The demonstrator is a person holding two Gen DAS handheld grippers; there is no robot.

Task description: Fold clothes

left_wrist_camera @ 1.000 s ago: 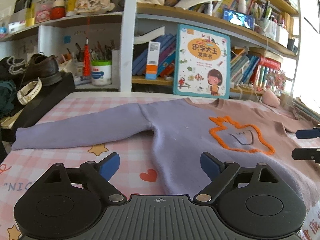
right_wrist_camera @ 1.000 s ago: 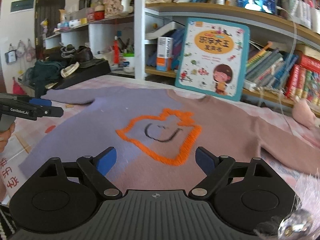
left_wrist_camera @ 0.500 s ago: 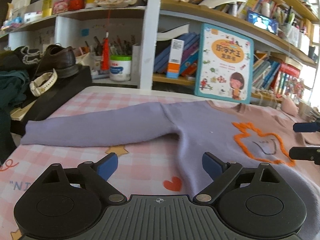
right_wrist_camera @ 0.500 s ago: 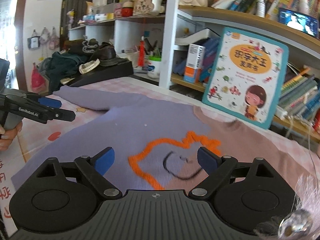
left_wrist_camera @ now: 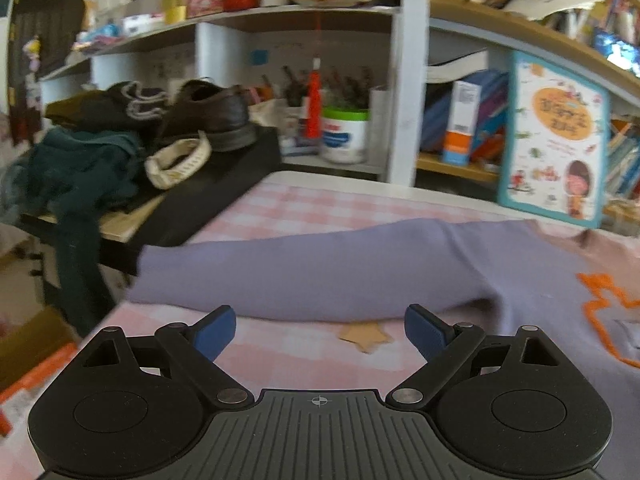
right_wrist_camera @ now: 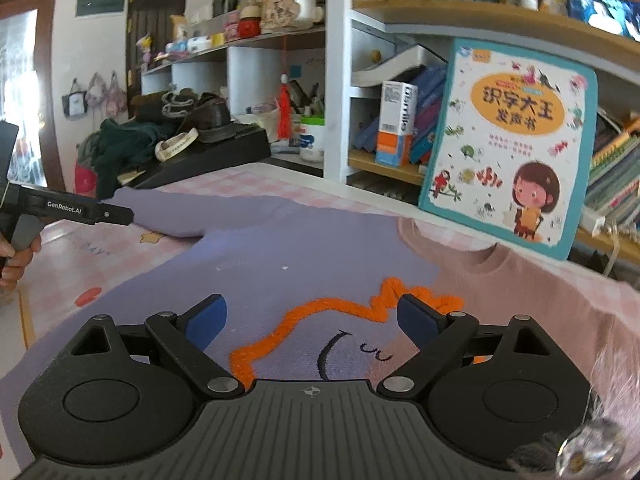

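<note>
- Sweater [right_wrist_camera: 304, 248] flat on checked tablecloth [left_wrist_camera: 304, 208], purple sleeve [left_wrist_camera: 304, 268] reaching table's left edge.
- My left gripper [left_wrist_camera: 320, 330] wide open, empty, near sleeve.
- My right gripper [right_wrist_camera: 310, 322] wide open, empty, over orange embroidery [right_wrist_camera: 320, 312].

I count one sweater [right_wrist_camera: 304, 256] on my counter [left_wrist_camera: 304, 204], one picture book [right_wrist_camera: 508, 148], one brown shoe [left_wrist_camera: 208, 114], one white tub [left_wrist_camera: 345, 135] and one red tassel [right_wrist_camera: 284, 110].

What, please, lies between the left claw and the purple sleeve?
Only pink checked tablecloth with a tan star print, seen in the left wrist view, separates left claw from sleeve.
</note>
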